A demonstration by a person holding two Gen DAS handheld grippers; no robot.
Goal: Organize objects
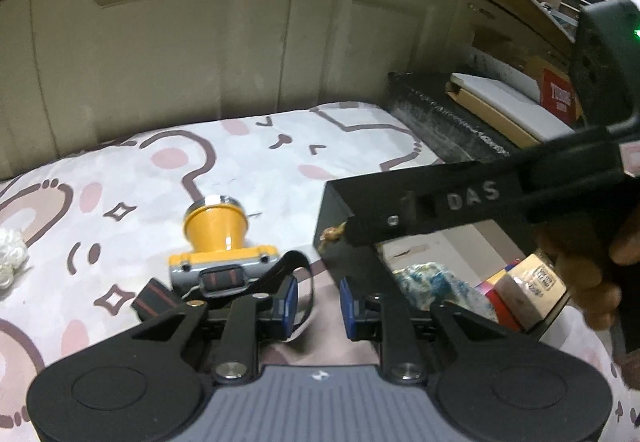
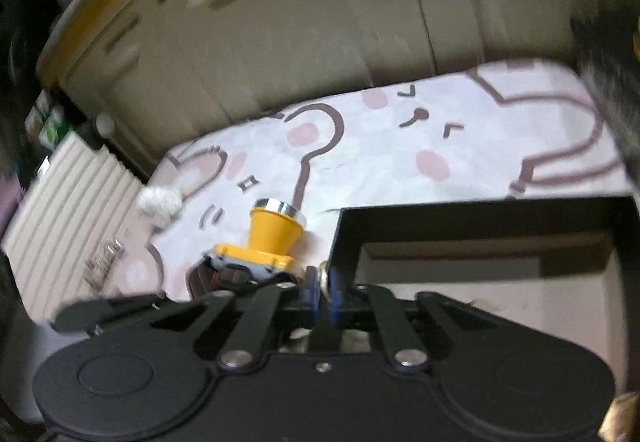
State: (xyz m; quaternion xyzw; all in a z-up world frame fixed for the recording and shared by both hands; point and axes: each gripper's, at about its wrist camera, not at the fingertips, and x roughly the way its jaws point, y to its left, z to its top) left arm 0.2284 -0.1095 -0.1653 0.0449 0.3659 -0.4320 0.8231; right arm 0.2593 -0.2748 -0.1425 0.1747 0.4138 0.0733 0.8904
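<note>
The right hand-held gripper [image 2: 321,292] pinches a small golden thing [image 2: 323,278] beside the black box [image 2: 472,216]. The left hand-held gripper [image 1: 318,300] stands slightly apart, empty, near the yellow plastic headlamp [image 1: 216,234] on the soft bunny-print bed [image 1: 260,158].

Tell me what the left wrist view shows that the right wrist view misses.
Only the left wrist view: the right gripper from outside, gripping a small brownish thing, and packets inside the black box. Only the right wrist view: a ribbed cream panel. Both: the yellow headlamp and the white bundle on the bunny-print sheet.
</note>
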